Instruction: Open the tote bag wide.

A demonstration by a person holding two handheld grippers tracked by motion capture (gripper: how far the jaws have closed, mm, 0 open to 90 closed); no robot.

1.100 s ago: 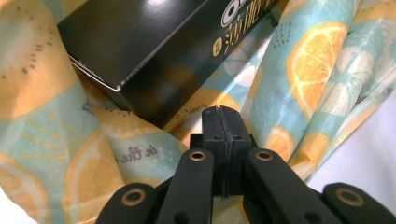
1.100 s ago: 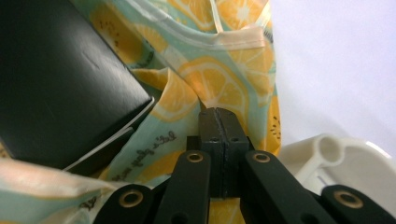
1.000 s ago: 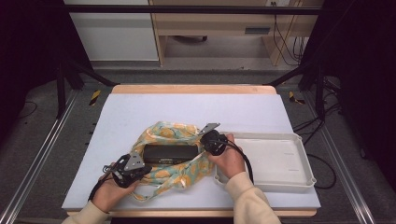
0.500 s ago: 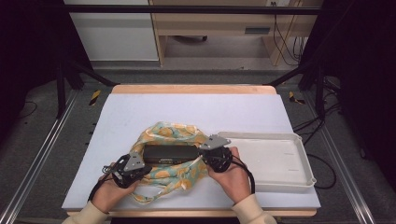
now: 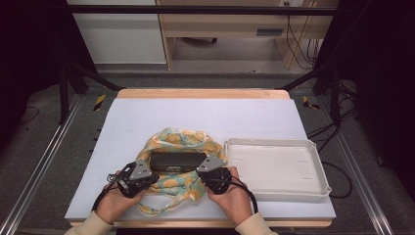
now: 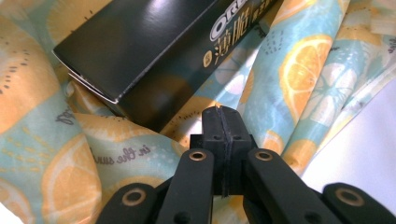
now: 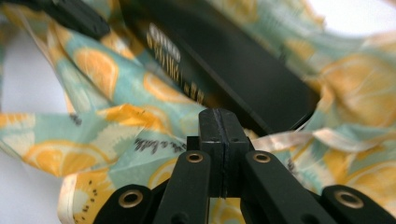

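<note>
Two grippers down at the near edge of the table (image 5: 122, 122), one in each hand, both by the fruit-print cloth (image 5: 169, 139). Left gripper (image 5: 147, 172) (image 6: 219, 112) at the near left corner of the black box (image 5: 177, 160), right gripper (image 5: 208, 169) (image 7: 218, 114) at its near right corner. Both sets of jaws pressed flat together, pad against pad, nothing between them in either gripper view; tips resting just above the cloth, contact with it not possible to tell.

Black box lying flat on the middle of the cloth, long side running left to right, white lettering on its top face readable in the left gripper view (image 6: 140, 51) and, blurred, in the right gripper view (image 7: 224, 60). Cloth bunched and rumpled around the box, printed with orange slices on pale teal, rising in folds on the far side and trailing a loose strip toward the near edge, between the two hands. Sitting on a pale sheet covering the table, near the middle, slightly toward the near side.

White tray (image 5: 313, 152) just right of the cloth, its left rim close to the right gripper, nothing lying in it. Left hand (image 5: 115, 200) and right hand (image 5: 235, 198) wrapped around the gripper bodies, sleeves entering from the near edge, black cables looping beside each wrist.
</note>
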